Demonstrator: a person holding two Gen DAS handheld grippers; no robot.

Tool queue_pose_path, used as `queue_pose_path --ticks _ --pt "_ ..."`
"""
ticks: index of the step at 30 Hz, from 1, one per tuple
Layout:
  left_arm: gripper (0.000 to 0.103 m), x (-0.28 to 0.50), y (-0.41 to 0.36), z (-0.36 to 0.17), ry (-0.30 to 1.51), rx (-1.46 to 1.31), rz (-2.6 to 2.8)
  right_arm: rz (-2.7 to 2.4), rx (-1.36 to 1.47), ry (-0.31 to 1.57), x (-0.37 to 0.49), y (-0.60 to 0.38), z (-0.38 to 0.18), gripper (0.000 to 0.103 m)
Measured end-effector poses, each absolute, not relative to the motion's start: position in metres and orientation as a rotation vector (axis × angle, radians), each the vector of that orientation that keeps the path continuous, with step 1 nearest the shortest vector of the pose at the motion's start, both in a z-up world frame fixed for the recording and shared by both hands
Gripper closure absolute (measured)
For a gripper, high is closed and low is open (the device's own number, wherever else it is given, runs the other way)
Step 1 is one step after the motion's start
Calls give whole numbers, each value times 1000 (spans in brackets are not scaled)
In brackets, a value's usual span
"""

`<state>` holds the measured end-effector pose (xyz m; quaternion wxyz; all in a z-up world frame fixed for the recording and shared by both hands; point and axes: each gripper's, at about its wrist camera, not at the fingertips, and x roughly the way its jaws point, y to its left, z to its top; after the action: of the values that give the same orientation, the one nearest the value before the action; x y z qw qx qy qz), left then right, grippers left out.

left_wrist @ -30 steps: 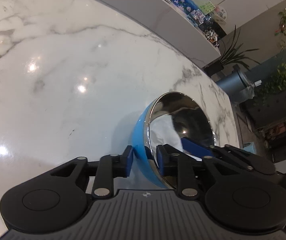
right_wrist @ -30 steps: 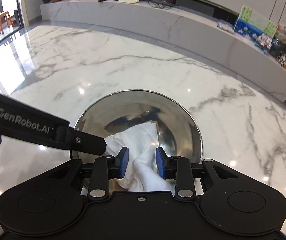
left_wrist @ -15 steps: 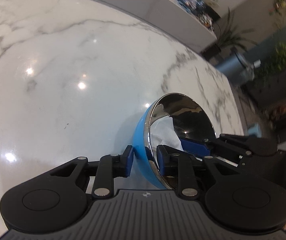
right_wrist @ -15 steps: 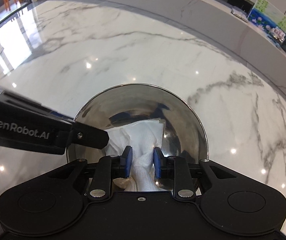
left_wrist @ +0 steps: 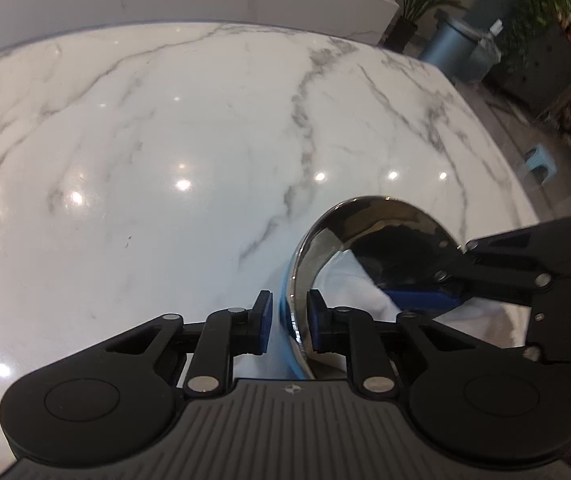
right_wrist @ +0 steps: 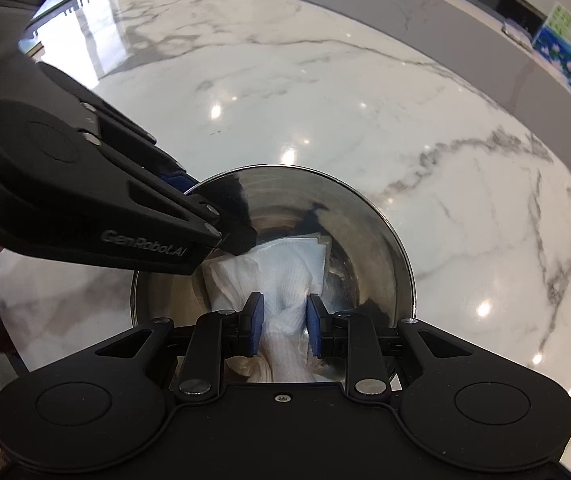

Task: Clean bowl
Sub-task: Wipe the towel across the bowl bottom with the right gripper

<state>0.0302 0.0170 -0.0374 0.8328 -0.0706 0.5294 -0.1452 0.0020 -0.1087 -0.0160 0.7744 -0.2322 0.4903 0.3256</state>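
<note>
The round steel bowl with a blue outside (left_wrist: 369, 236) is shown on the white marble desk (left_wrist: 173, 128), its rim now clamped tight by the left gripper (left_wrist: 289, 322) (the jaws have just closed further). The white cloth (right_wrist: 285, 276) is pinched in the right gripper (right_wrist: 283, 322) against the bowl's inside. Compared with a second earlier, the bowl has been tipped back nearly level; wiping appears underway.

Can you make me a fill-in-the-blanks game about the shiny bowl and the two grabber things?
The left gripper pinches the bowl's ____.
The right gripper holds a white ____ inside the bowl.
The bowl's outside is ____, seen between the left fingers.
The bowl sits on a ____ table.

Missing words: rim; cloth; blue; marble
</note>
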Motion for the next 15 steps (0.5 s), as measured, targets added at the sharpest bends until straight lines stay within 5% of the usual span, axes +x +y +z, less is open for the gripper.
queue_pose_path --ticks 15 --pt "91 30 6 -36 1126 -81 -337 629 -587 1034 10 -117 -12 82"
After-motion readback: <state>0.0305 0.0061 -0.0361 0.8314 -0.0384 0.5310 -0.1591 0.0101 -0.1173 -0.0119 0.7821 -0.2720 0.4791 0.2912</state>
